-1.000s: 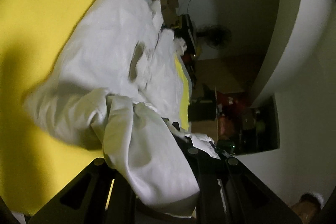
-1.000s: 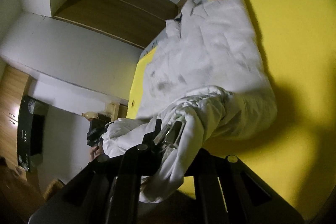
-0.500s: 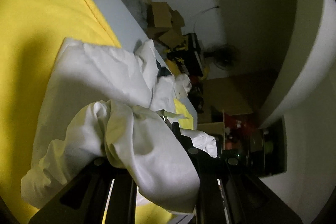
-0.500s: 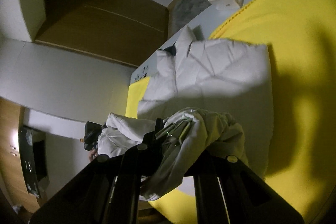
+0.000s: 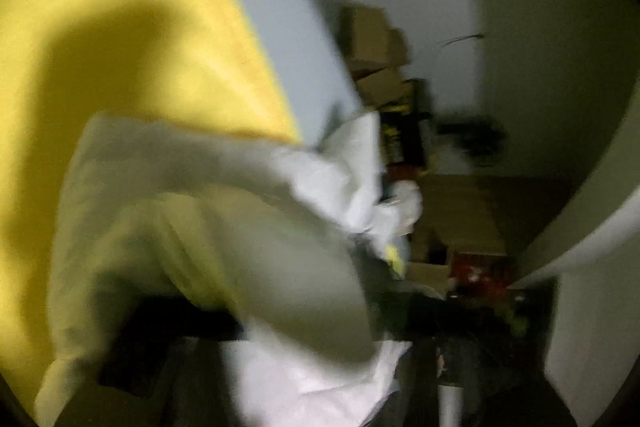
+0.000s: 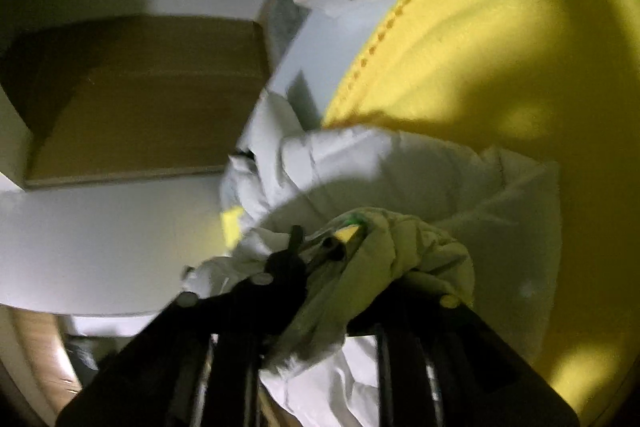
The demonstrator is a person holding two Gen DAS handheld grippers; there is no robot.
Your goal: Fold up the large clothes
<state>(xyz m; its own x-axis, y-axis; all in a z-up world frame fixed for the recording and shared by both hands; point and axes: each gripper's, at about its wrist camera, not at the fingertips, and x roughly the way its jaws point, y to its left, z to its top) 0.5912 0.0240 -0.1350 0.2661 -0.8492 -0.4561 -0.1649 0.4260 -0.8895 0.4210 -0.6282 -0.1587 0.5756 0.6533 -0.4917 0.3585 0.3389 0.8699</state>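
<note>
Right wrist view: the right hand-held gripper (image 6: 340, 247) is clamped on a bunched hem of the white garment (image 6: 400, 167); the left hand-held gripper (image 5: 280, 307), blurred, seems likewise clamped. The garment lies near the yellow blanket's (image 6: 500, 47) far edge, mid-fold; next, lay the hem flat.

right gripper (image 6: 340, 259) clamps white garment (image 6: 400, 179) over yellow cloth (image 6: 500, 47)

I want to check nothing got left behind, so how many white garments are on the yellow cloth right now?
1 for certain: the white garment lies bunched on the yellow cloth, gripped by both the right gripper and the left gripper. More may be hidden beneath its folds.
</note>
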